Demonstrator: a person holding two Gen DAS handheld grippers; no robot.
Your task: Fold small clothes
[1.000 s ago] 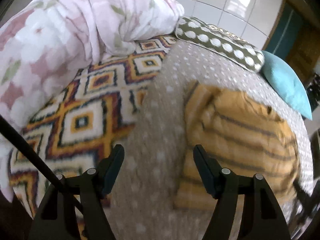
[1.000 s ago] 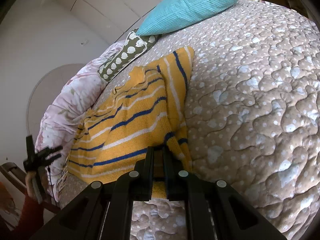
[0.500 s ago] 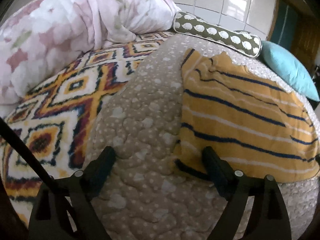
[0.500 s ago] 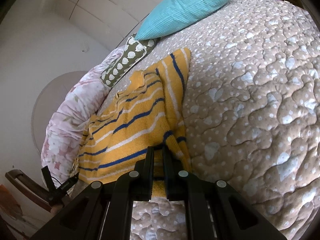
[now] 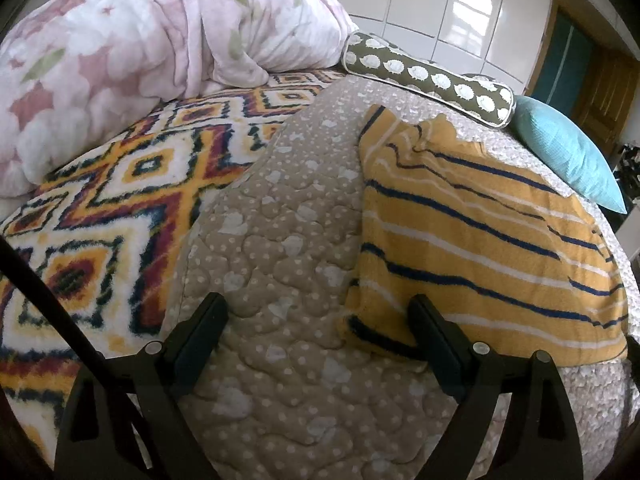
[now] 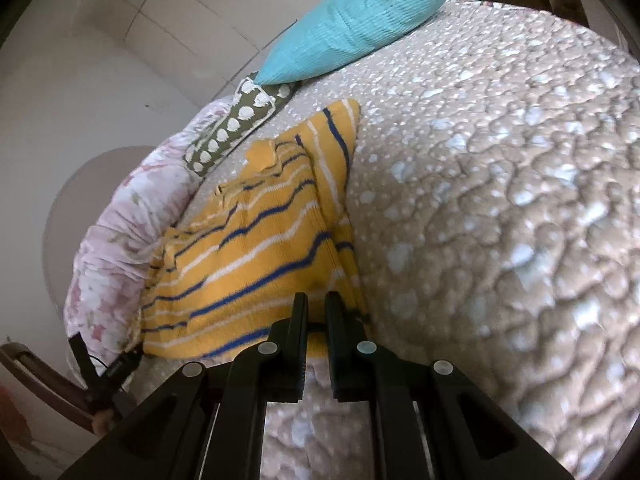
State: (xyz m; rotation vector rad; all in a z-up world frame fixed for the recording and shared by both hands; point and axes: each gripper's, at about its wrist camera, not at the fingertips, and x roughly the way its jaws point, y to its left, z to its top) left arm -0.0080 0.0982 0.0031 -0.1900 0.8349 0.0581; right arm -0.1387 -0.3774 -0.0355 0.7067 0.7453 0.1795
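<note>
No brand, label or writing can be read on anything here.

The yellow knitted sweater (image 5: pixel 480 248) with navy and white stripes lies spread on the beige quilted bedspread (image 5: pixel 280 240), its bottom hem nearest the two grippers. The left gripper (image 5: pixel 316 320) stands wide open, low over the quilt; its right finger (image 5: pixel 430 330) lies at the sweater's near left corner, its left finger over bare quilt, and nothing is pinched between them. The right gripper (image 6: pixel 316 312) is closed tight on the sweater's near hem at the right-hand corner, a fold of yellow knit caught between its jaws.

Compared with a second ago, the left gripper has come down closer to the bed and its jaws have spread wider; then the sweater looked blurred and bunched, now it is sharp and lies flatter. The right gripper has kept its pinch on the hem while sliding sideways, and the sweater's right edge now looks a little more drawn out.

Far across the bed lie an olive bolster with white spots (image 5: pixel 428 76) and a turquoise pillow (image 6: pixel 352 24). To the left are a pink floral duvet (image 5: pixel 140 48), heaped up, and a fleecy blanket with orange diamond patterns (image 5: pixel 100 220).
</note>
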